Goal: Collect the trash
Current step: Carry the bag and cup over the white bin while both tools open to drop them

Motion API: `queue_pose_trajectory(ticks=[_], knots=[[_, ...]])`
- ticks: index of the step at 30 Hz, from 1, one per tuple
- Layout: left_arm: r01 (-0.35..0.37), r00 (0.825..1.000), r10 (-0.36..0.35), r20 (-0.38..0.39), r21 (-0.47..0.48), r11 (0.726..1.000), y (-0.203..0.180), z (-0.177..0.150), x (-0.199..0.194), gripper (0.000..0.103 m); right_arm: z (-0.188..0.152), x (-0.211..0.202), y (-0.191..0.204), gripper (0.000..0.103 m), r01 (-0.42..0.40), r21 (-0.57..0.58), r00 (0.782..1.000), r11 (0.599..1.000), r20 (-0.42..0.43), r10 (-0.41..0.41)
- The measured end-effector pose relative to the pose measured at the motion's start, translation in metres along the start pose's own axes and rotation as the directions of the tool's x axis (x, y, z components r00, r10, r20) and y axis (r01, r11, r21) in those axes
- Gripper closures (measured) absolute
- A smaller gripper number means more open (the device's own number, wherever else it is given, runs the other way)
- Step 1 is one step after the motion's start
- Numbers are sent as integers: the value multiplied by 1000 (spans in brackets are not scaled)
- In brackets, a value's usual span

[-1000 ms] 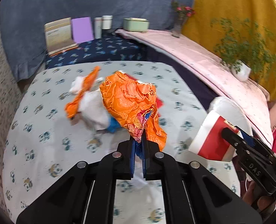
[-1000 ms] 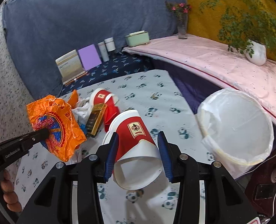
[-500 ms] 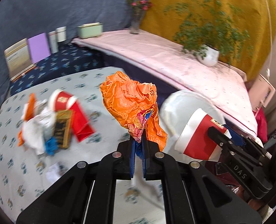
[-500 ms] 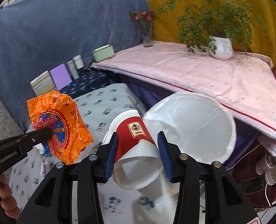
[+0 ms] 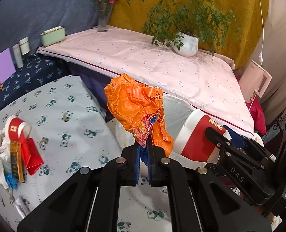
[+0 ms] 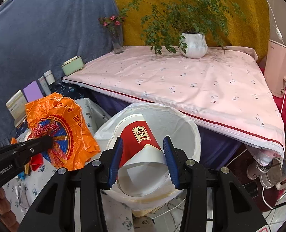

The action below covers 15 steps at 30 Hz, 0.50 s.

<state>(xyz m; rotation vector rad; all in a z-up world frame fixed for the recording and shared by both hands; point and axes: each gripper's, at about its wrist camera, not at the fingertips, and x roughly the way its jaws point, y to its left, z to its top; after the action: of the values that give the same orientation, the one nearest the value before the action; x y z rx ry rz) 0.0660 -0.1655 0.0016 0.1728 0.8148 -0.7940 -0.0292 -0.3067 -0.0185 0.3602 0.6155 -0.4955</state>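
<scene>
- Left wrist view: the left gripper (image 5: pixel 143 154) sits at lower centre, its blue pads pinched together on the bottom edge of a crumpled orange plastic bag (image 5: pixel 135 108), which stands up above the fingers in mid-frame.
- At the lower right of that view the right gripper (image 5: pixel 229 141) is clamped across a red and white paper cup (image 5: pixel 197 137).
- At the left edge more trash (image 5: pixel 13 154) lies on the panda-print cloth (image 5: pixel 71 116): another red cup, a gold packet, white and blue scraps.
- Right wrist view: the paper cup (image 6: pixel 143 150) lies sideways between the blue pads, base toward the camera, rim pointing into the white-lined waste bin (image 6: pixel 187 133) in the centre.
- The orange bag (image 6: pixel 63 127) hangs at the left of this frame, beside the bin's rim, nipped by the left gripper's tip (image 6: pixel 44 143).
- Behind, upper right, a potted plant (image 6: pixel 193 44) stands on a pink cloth (image 6: pixel 181 81).
</scene>
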Motion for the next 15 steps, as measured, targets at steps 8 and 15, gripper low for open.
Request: queue_pose_trajectory(ticks=[8, 15], knots=[[15, 1000, -15, -24, 3, 1000, -8, 2, 23, 84, 1, 13, -15, 61, 25, 20, 1000, 999, -12, -25], [-20, 1000, 20, 0, 2, 1000, -5, 1, 21, 54, 2, 18, -11, 60, 25, 17, 1000, 1000, -13, -24]])
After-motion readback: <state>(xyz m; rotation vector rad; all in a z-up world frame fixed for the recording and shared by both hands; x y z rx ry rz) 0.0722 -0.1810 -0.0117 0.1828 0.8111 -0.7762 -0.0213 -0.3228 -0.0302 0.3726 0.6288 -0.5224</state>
